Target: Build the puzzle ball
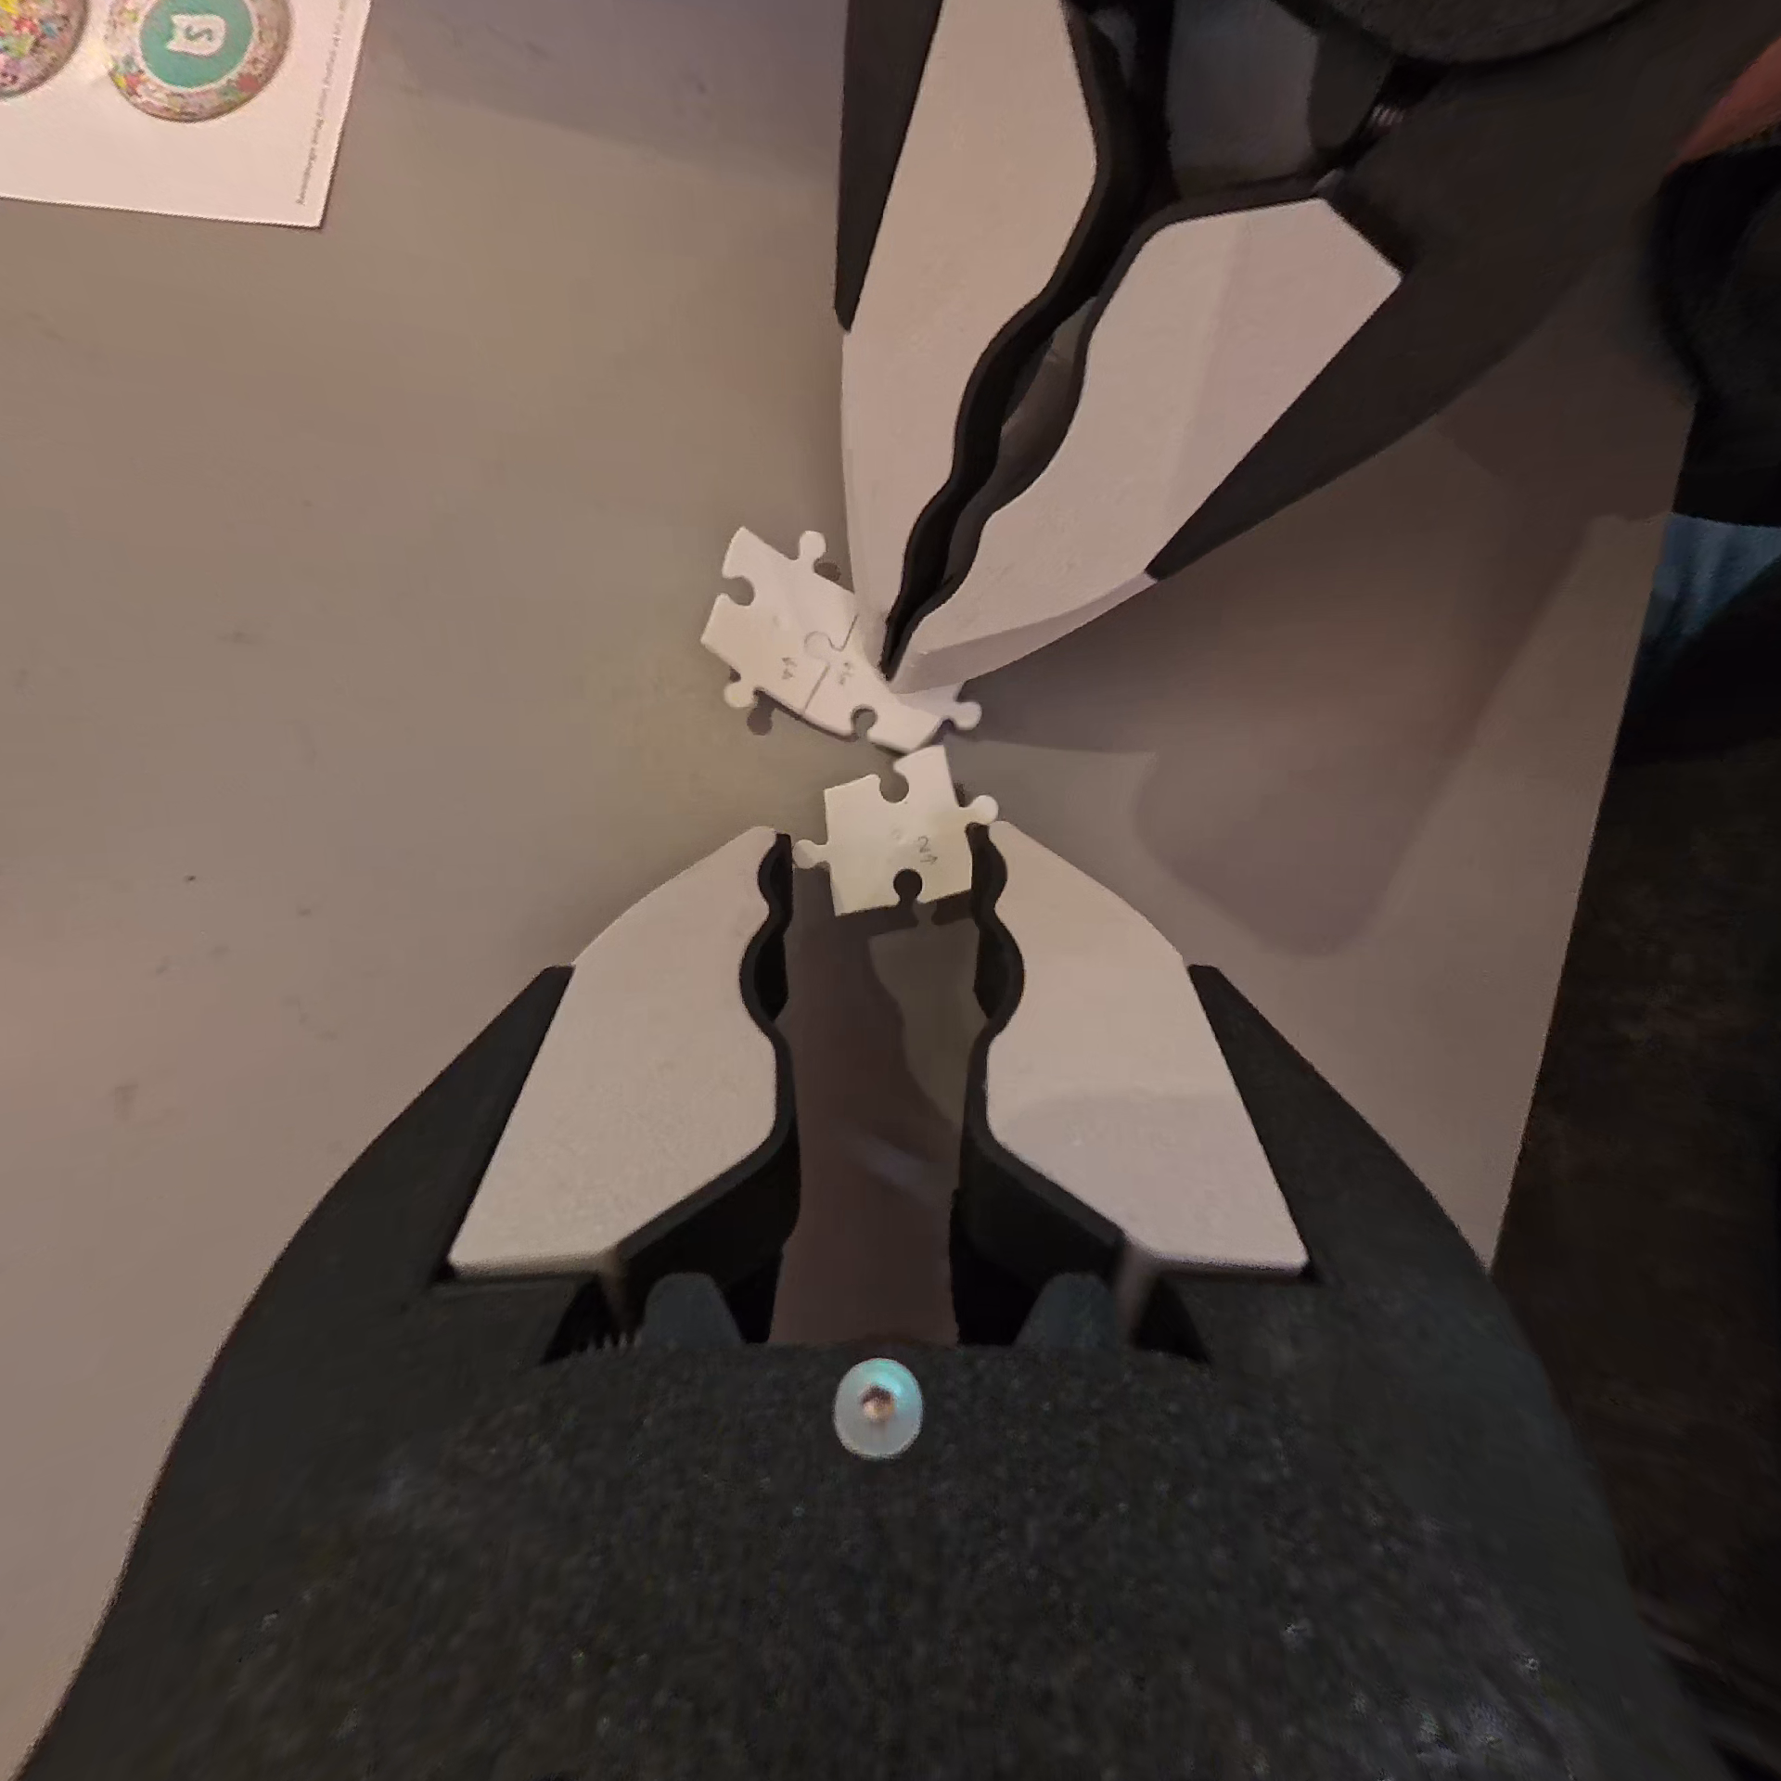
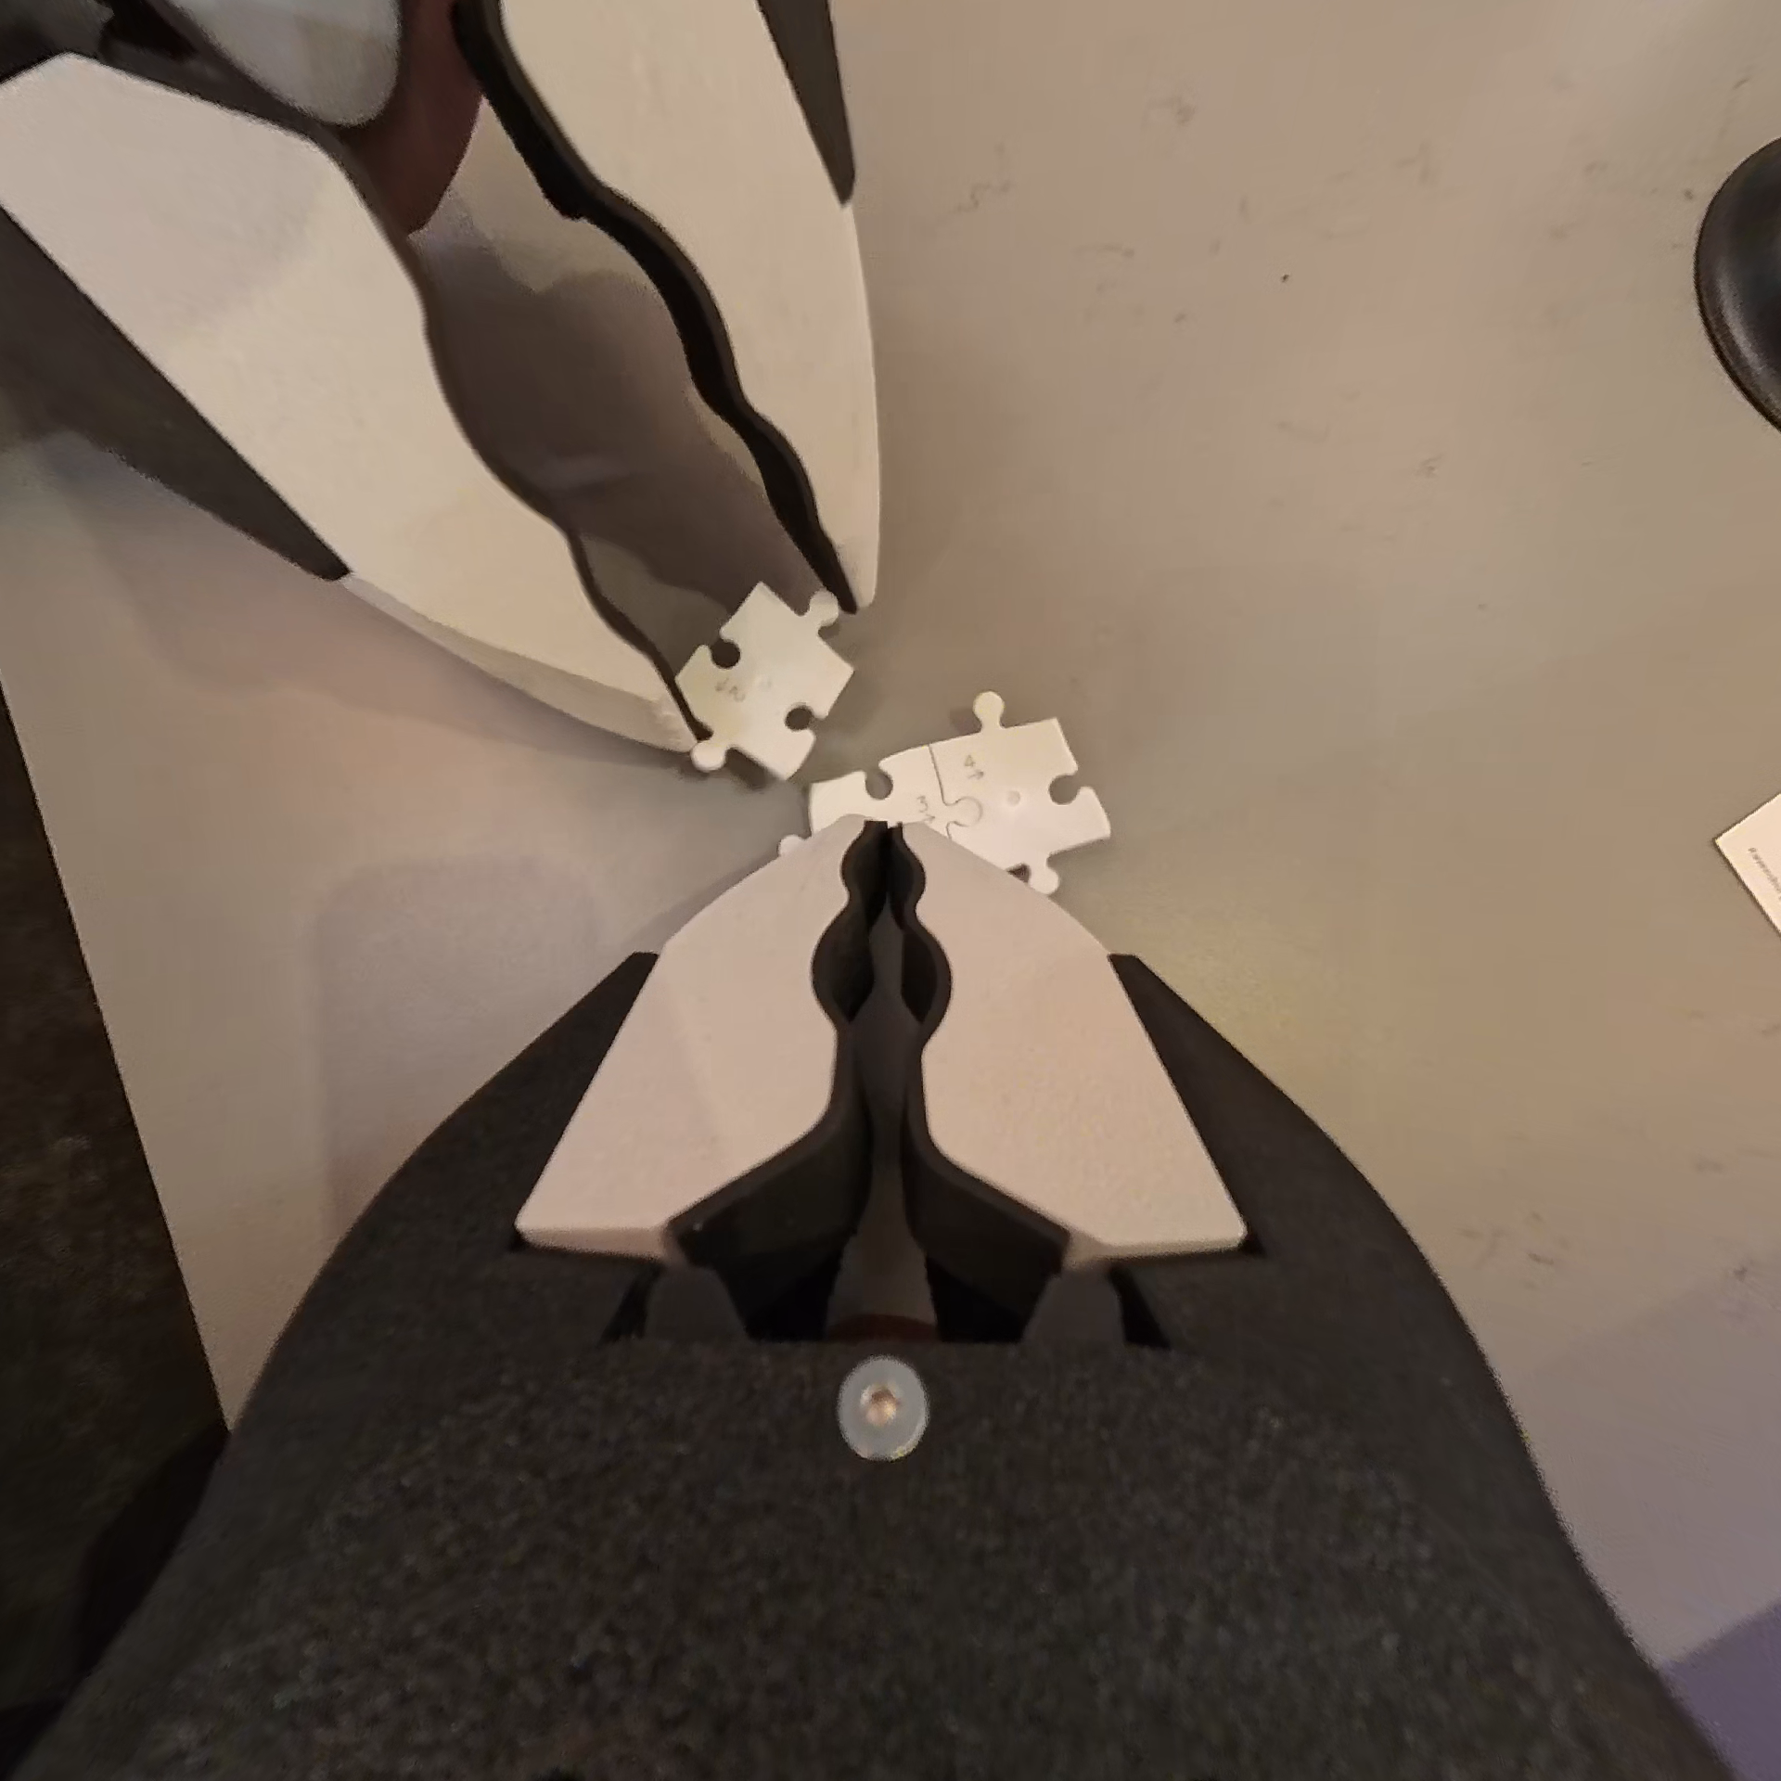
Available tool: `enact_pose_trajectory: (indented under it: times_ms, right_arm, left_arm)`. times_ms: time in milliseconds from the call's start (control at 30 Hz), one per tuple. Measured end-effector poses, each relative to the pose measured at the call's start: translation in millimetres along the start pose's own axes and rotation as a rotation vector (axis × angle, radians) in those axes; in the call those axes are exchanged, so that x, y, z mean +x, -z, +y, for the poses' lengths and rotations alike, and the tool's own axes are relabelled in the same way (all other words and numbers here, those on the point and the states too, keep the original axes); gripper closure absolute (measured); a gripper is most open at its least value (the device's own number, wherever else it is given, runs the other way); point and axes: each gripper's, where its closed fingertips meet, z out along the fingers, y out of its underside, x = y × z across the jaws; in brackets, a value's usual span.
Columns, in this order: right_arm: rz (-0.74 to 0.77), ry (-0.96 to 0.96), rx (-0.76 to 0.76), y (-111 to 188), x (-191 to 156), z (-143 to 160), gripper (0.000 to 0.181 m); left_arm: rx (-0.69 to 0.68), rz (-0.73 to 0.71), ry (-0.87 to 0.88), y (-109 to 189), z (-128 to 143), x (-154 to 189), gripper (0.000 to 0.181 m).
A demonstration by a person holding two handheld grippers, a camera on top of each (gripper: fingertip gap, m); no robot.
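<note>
The desk is flat and grey, with small dark marks and scuffs here and there. Two white puzzle pieces joined together lie on it near the middle. A white sheet of paper with round colourful pictures lies flat at the far left corner in the left wrist view. In the right wrist view, the corner of a white card lies at the right edge, and part of a round black thing sits farther up that edge.
</note>
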Motion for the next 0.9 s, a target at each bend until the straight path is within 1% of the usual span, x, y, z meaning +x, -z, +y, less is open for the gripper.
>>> enact_pose_trajectory:
  times_ms: [267, 400, 567, 767, 900]
  right_arm:
    - [-0.005, -0.007, 0.007, -3.5, -3.0, -4.2, 0.181]
    - [-0.005, -0.004, 0.006, -4.1, -3.8, -4.8, 0.181]
    - [-0.001, -0.002, 0.003, -3.3, -2.6, -3.8, 0.181]
    - [-0.007, 0.014, -0.003, -1.6, -3.1, -1.8, 0.181]
    - [-0.027, 0.01, -0.002, -0.2, -5.3, -0.3, 0.181]
  left_arm:
    - [-0.018, 0.013, -0.002, -1.6, 1.5, 5.4, 0.146]
    - [-0.047, -0.014, -0.014, -4.5, 5.7, 2.0, 0.146]
    - [-0.062, -0.018, -0.083, -2.3, 5.3, -2.1, 0.146]
    - [-0.075, 0.092, -0.213, 2.0, 1.3, -6.8, 0.146]
    - [-0.127, 0.196, -0.31, 0.3, -0.6, -9.7, 0.146]
